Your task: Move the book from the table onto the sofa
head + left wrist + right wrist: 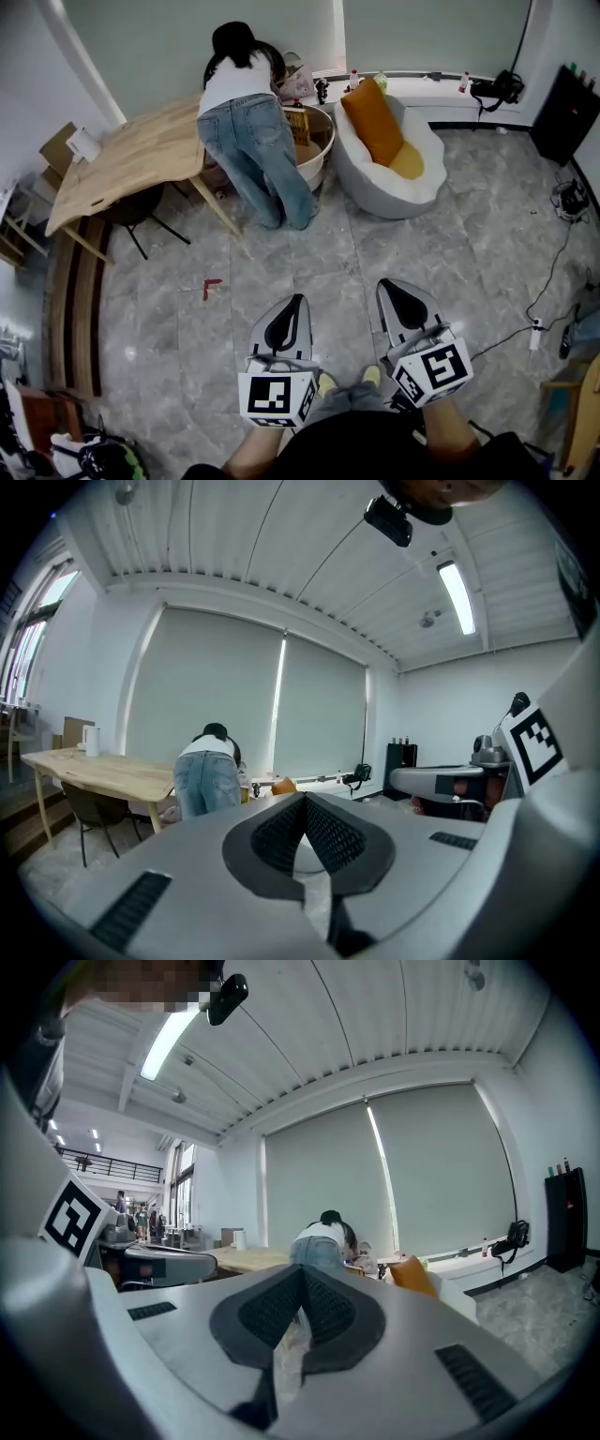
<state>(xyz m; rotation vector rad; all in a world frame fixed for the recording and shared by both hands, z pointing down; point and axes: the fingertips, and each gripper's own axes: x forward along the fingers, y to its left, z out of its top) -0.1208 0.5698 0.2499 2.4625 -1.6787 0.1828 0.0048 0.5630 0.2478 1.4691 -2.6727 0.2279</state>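
Left gripper (297, 305): jaws pressed together, nothing between them. Its own view shows the ribbed pads (281, 832) meeting at the tip.
Right gripper (385, 285): likewise closed on nothing, pads (328, 1309) touching.
Both are held low, side by side, over the grey floor (375, 253), well apart from the furniture.

Head view gives the layout. The wooden table (131, 159) is far left, with a person (248, 131) bent over at its far end. The white sofa (427, 187), with an orange cushion (373, 120), is to the right. A yellow flat thing (297, 124) stands upright at a round tub (319, 164) between the person and the sofa. Whether it is the book, cannot tell; no view shows the book clearly.

Gripper views add the ribbed ceiling (281, 555) and a strip light (459, 592), which the head view lacks. The left gripper view catches the right gripper at its right side, and the right gripper view catches the left gripper at its left. Only the right gripper view shows a railed gallery (103, 1162).
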